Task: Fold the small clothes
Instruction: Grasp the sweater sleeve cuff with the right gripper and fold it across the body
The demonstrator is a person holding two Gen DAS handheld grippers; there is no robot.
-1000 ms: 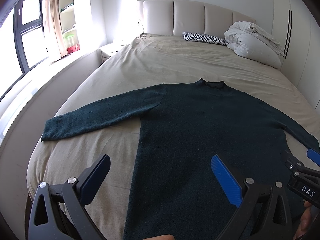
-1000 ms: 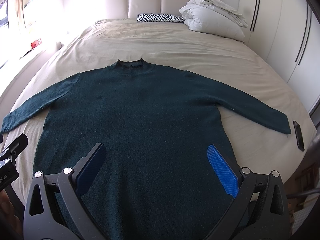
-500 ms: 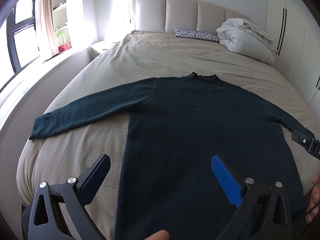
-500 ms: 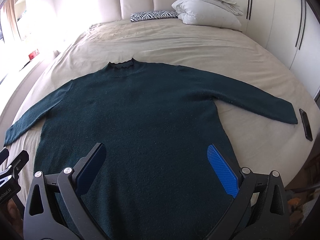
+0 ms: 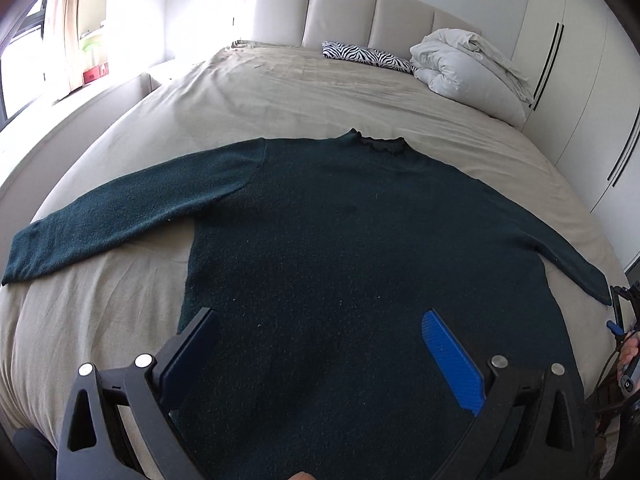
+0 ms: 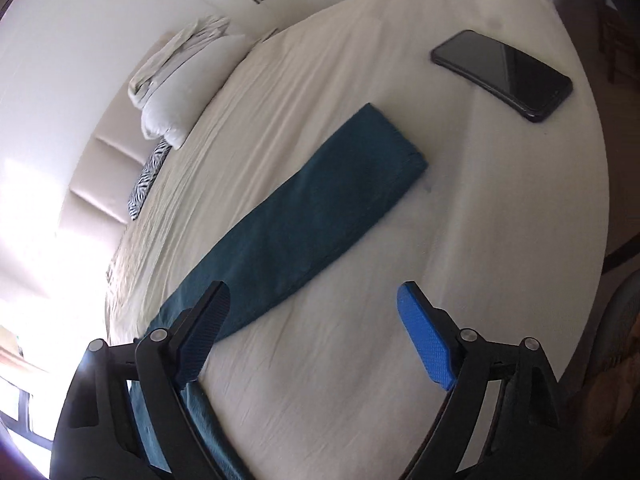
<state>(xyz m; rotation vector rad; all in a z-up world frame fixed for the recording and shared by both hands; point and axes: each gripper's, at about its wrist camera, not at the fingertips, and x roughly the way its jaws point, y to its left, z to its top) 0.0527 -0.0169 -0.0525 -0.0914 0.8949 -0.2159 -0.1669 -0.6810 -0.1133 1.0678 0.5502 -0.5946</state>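
Note:
A dark green sweater (image 5: 360,248) lies flat on the beige bed (image 5: 288,92), neck toward the headboard, both sleeves spread out. My left gripper (image 5: 320,364) is open and empty, hovering over the sweater's lower body. My right gripper (image 6: 312,336) is open and empty, turned toward the sweater's right sleeve (image 6: 304,216), which lies stretched out ahead of its left finger; the cuff is farther ahead. The right gripper also shows at the right edge of the left wrist view (image 5: 622,320), by the sleeve end.
A black phone (image 6: 502,74) lies on the bed just beyond the right cuff, near the bed's edge. A white duvet bundle (image 5: 468,68) and a zebra pillow (image 5: 366,56) sit by the headboard. Wardrobe doors (image 5: 580,92) stand at right.
The right gripper has swung away from the sweater's body to the right sleeve and tilted. The left gripper has shifted right, centring over the sweater's lower body.

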